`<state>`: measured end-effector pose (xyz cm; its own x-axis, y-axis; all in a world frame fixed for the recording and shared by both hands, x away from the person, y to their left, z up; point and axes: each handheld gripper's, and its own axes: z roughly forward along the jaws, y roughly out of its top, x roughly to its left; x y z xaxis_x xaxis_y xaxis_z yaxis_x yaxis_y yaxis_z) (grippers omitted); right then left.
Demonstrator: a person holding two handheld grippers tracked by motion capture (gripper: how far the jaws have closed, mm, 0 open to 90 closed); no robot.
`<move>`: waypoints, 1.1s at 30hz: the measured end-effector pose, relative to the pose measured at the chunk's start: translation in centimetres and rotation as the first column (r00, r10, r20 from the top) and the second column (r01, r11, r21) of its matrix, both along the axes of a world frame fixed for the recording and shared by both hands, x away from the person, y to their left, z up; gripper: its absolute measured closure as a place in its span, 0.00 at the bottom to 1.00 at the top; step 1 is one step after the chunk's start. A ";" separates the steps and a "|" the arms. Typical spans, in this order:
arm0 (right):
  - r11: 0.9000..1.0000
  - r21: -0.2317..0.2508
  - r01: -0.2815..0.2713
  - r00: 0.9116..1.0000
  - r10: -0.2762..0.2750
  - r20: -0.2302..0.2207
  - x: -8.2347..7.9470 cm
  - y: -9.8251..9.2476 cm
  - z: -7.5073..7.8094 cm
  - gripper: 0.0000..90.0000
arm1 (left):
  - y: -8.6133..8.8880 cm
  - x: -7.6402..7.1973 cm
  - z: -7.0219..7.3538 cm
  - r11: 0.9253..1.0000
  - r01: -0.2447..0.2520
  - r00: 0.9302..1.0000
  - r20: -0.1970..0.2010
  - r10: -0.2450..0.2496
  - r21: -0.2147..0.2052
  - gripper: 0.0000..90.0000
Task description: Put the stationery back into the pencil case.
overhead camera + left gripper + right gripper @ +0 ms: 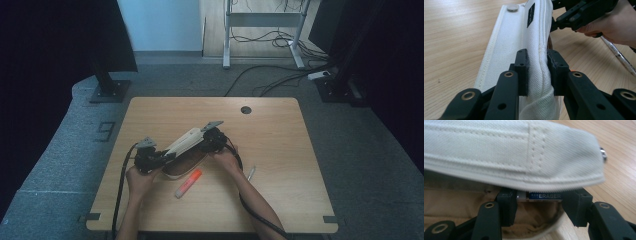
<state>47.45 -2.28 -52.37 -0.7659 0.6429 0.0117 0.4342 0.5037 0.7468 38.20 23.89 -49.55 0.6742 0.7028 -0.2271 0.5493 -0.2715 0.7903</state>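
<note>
Halfway-ish: my left claw is clamped on the pouch flap, holding it open on the worktop, right claw gripping the eraser at the mouth, marker and pen left outside.

A wooden table stands on grey carpet (cables trail behind), dark screens flanking.

Orange marker & clear pen lie loose on wood bench, apart; cables on floor behind.
</note>
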 end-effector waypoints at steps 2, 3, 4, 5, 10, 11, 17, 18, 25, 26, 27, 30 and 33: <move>1.000 -0.003 -0.001 1.000 0.001 -0.002 0.0 0.1 -0.1 0.53 | 0.0 0.0 0.0 1.000 0.001 1.000 -0.001 -0.001 0.000 0.80; 1.000 -0.001 -0.001 1.000 0.001 -0.004 0.2 0.2 -0.3 0.53 | 0.0 0.0 0.0 1.000 0.001 1.000 -0.001 -0.001 0.000 0.80; 1.000 -0.001 -0.001 1.000 0.001 -0.004 0.2 0.2 -0.3 0.53 | 0.0 0.0 0.0 1.000 0.001 1.000 -0.001 -0.001 -0.001 0.80; 1.000 -0.001 -0.001 1.000 0.001 -0.005 0.2 0.3 -0.4 0.53 | 0.0 0.0 0.0 1.000 0.002 1.000 -0.002 -0.002 -0.001 0.80; 1.000 -0.004 0.002 1.000 -0.002 -0.004 0.6 0.7 -0.9 0.53 | 0.0 0.0 0.0 1.000 0.005 1.000 -0.002 -0.005 -0.003 0.80; 1.000 -0.004 0.002 1.000 -0.002 -0.004 0.6 0.7 -0.9 0.53 | 0.0 0.0 0.0 1.000 0.005 1.000 -0.003 -0.005 -0.004 0.80; 1.000 -0.004 0.000 1.000 0.000 -0.020 0.8 1.0 -1.3 0.47 | 0.0 0.0 -0.1 1.000 0.006 1.000 -0.003 -0.006 -0.005 0.80; 1.000 -0.004 0.000 1.000 0.000 -0.020 0.8 1.0 -1.3 0.47 | 0.0 0.0 -0.1 1.000 0.006 1.000 -0.003 -0.006 -0.006 0.80; 0.999 -0.010 -0.035 0.999 0.035 -0.022 0.4 0.6 -0.6 0.29 | 0.0 0.0 -0.1 1.000 0.005 1.000 0.001 -0.005 -0.008 0.80; 0.999 -0.010 -0.035 0.999 0.035 -0.022 0.4 0.6 -0.6 0.29 | 0.0 0.0 -0.1 1.000 0.004 1.000 0.001 -0.004 -0.009 0.80; 0.999 -0.009 -0.032 0.999 0.032 -0.016 0.3 0.5 -0.5 0.29 | 0.0 0.0 -0.1 1.000 0.004 1.000 0.001 -0.004 -0.009 0.79; 1.000 -0.006 -0.025 1.000 0.025 -0.014 0.1 0.0 -0.1 0.29 | 0.1 0.0 -0.1 1.000 0.004 1.000 0.001 -0.004 -0.010 0.79; 1.000 -0.001 -0.020 1.000 0.020 -0.011 -0.3 -0.5 0.2 0.29 | 0.1 0.0 -0.2 1.000 0.002 1.000 0.001 -0.002 -0.012 0.79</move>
<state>47.14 -2.81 -52.15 -0.7784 0.6275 0.0194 0.4321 0.5132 0.7415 38.17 23.97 -49.74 0.6759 0.6986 -0.2346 0.5478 -0.2634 0.7940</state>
